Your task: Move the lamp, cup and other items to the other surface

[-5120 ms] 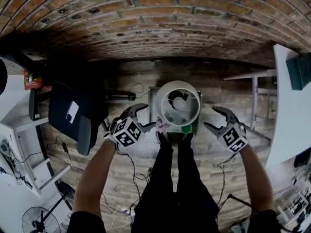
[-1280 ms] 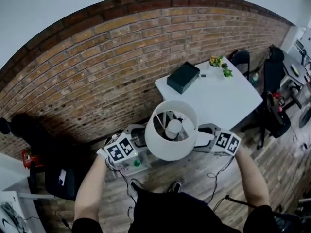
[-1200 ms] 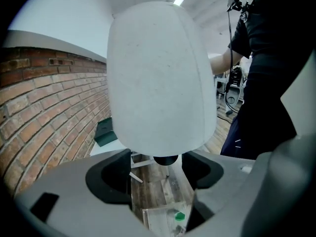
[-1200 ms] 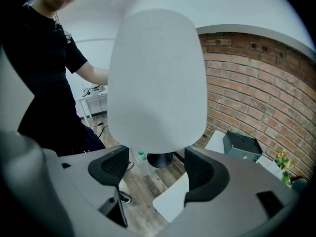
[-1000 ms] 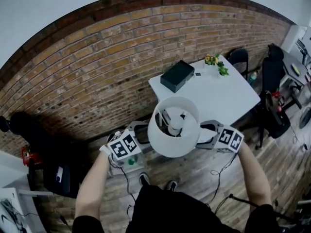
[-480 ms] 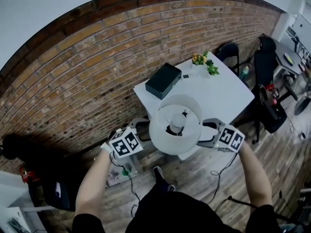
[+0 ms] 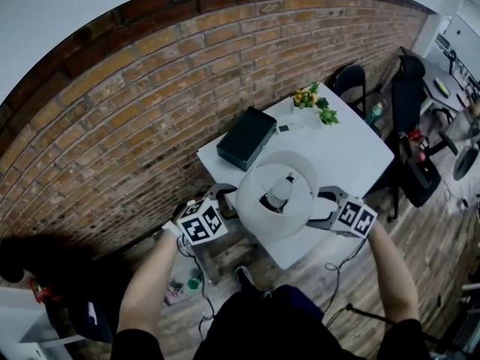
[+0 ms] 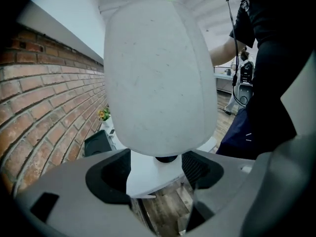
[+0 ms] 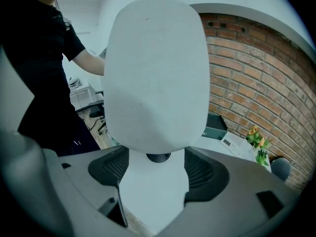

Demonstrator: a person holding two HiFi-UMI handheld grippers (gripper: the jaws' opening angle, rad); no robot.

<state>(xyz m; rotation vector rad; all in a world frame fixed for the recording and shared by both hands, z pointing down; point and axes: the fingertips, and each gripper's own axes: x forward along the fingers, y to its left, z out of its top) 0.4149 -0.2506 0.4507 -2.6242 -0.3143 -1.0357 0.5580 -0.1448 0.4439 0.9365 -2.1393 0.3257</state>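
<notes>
Between left gripper (image 7: 229, 201) and right gripper (image 7: 322, 207), hemmed in from both sides: white lamp (image 7: 274, 201), shade (image 7: 262, 223) mouth-up, bulb (image 7: 279, 193) showing inside. Seen from the head view, over the near edge of white table (image 7: 352, 145), which lies ahead of and below both grippers.

Left gripper view: jaws spread wide, pale shade filling the frame above them, dark neck (image 8: 166, 158) midway between the pads and touching neither, table corner visible through the gap. Right gripper view: same wide spread, same neck centred between bare pads, shade bulging overhead. No pinch by either pair; lamp carried between the two tools, exact contact hidden behind the shade.

On left cube (image 7: 202, 222) and right cube (image 7: 354, 217): black-and-white square markers, patterns only.

Beyond the jaws, on the tabletop: dark box (image 7: 246, 137), pale mark on its side in the right gripper view too small to read. Farther off, small card (image 7: 283, 128), print unreadable, then yellow flowers (image 7: 311, 100) at the far edge. Past the table, brick wall (image 7: 150, 103).
</notes>
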